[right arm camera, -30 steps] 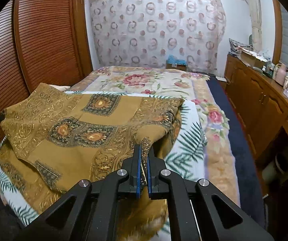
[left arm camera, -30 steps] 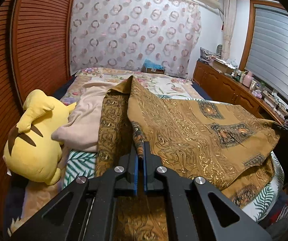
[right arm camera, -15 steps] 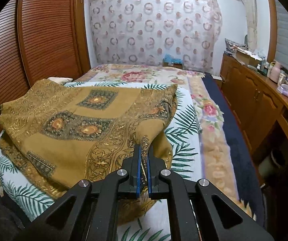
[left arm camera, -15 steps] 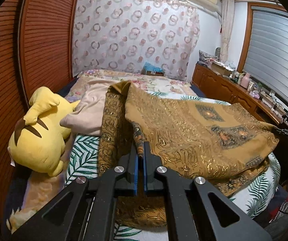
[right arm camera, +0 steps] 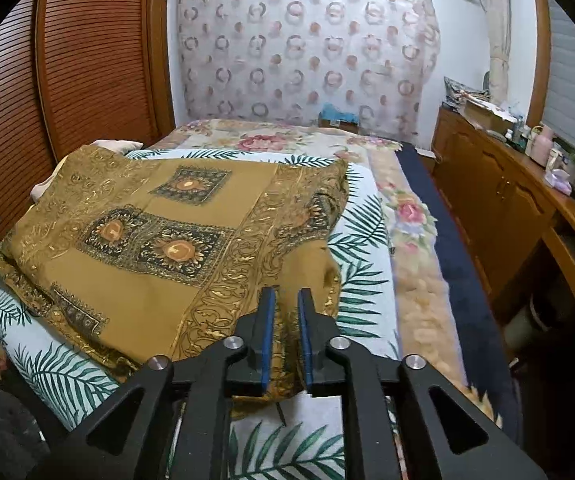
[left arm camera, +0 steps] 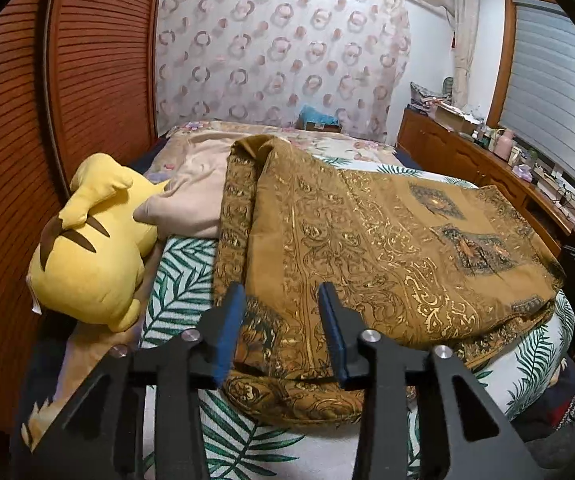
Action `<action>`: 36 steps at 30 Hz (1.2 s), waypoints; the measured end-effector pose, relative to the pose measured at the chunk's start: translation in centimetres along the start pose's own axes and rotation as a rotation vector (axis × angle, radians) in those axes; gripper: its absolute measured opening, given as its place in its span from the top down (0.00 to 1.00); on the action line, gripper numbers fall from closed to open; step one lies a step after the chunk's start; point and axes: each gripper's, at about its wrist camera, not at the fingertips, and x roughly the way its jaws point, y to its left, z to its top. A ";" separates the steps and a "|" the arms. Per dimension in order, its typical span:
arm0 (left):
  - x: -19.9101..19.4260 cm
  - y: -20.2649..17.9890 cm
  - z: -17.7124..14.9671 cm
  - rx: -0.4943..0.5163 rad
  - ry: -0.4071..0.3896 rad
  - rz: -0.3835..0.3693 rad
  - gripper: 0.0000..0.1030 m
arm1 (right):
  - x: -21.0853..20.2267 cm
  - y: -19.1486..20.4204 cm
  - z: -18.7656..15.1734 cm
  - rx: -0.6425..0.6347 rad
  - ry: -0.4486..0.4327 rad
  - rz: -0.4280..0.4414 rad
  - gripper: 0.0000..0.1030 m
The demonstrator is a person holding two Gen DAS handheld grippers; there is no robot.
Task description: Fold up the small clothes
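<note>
i see the bed (left arm camera: 191,280) filling both views, covered by a white sheet printed with green palm fronds and, farther back, a floral blanket (right arm camera: 271,140). on it lies the mustard-gold patterned cloth (left arm camera: 387,240), folded over on itself, its near edge by the foot of the bed and its far-left corner bunched up against a beige pillow (left arm camera: 195,200). a yellow plush toy (left arm camera: 91,248) sits at the left edge of the bed, touching that pillow. a wooden sideboard (right arm camera: 499,200) runs along the right wall, with a dark blue strip between it and the bed.

my left gripper (left arm camera: 281,292) has just been opening; its blue-padded jaws stand well apart over the cloth's near-left edge, the fabric lying slack between them, clear of the pads. my right gripper (right arm camera: 286,294) has also just been opening, by less: a narrow gap shows, with the cloth's near-right corner between the jaws, and i see no pinch on it.
</note>
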 end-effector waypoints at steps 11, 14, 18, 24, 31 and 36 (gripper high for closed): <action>1.6 1.2 -1.7 -0.027 0.068 0.027 0.34 | 5.3 5.1 1.0 -0.068 0.030 0.114 0.53; 1.8 1.7 -1.8 -0.037 0.076 0.038 0.34 | 7.3 6.1 1.5 -0.090 0.053 0.129 0.53; 2.0 2.2 -2.0 -0.038 0.085 0.053 0.34 | 9.5 6.6 1.4 -0.098 0.090 0.146 0.53; 2.8 2.6 -2.3 -0.051 0.108 0.045 0.34 | 10.6 6.8 1.0 -0.100 0.114 0.151 0.53; 3.5 2.3 -2.7 -0.036 0.125 0.021 0.61 | 10.9 7.4 0.6 -0.124 0.112 0.159 0.42; 3.8 2.1 -2.9 -0.027 0.128 0.030 0.62 | 10.8 8.0 0.2 -0.137 0.111 0.155 0.41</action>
